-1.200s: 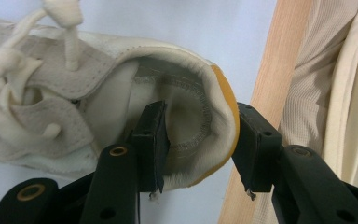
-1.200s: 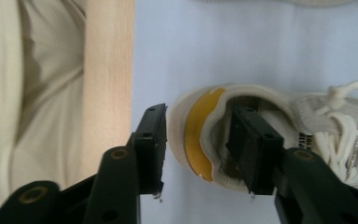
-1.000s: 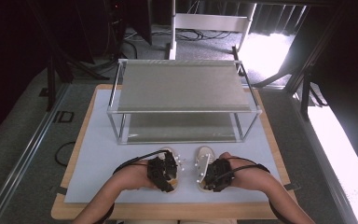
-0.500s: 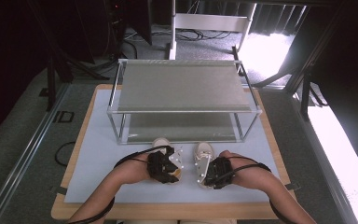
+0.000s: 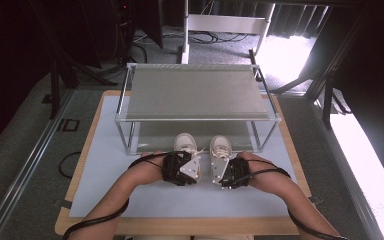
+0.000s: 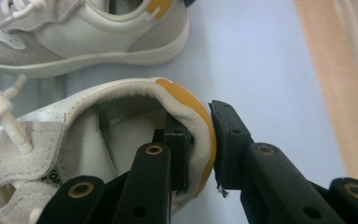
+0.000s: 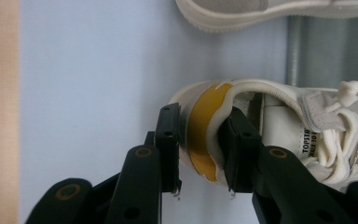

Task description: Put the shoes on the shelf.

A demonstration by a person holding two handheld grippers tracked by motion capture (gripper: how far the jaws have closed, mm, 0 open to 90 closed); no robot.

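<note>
A: From the high view, your left tongs (image 5: 192, 166) and right tongs (image 5: 219, 170) each hold a white low-top sneaker, left shoe (image 5: 184, 143) and right shoe (image 5: 220, 146), toes under the metal-framed mesh shelf rack (image 5: 195, 92) on the table (image 5: 105, 170).

B: Left gripper view?

A: Jaws pinch the yellow-tabbed heel collar (image 6: 193, 119).

B: Right gripper view?

A: Same grip on its heel (image 7: 205, 123). You're likely sliding both in; push forward evenly.

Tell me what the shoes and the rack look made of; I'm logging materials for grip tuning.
Left shoe: smooth off-white leather or imitation, soft grey suede-like panels, matte rubbery sole, mustard heel patch. Right shoe looks the same. Rack: likely metal, with pale tube frame and dull grey shelf.
</note>
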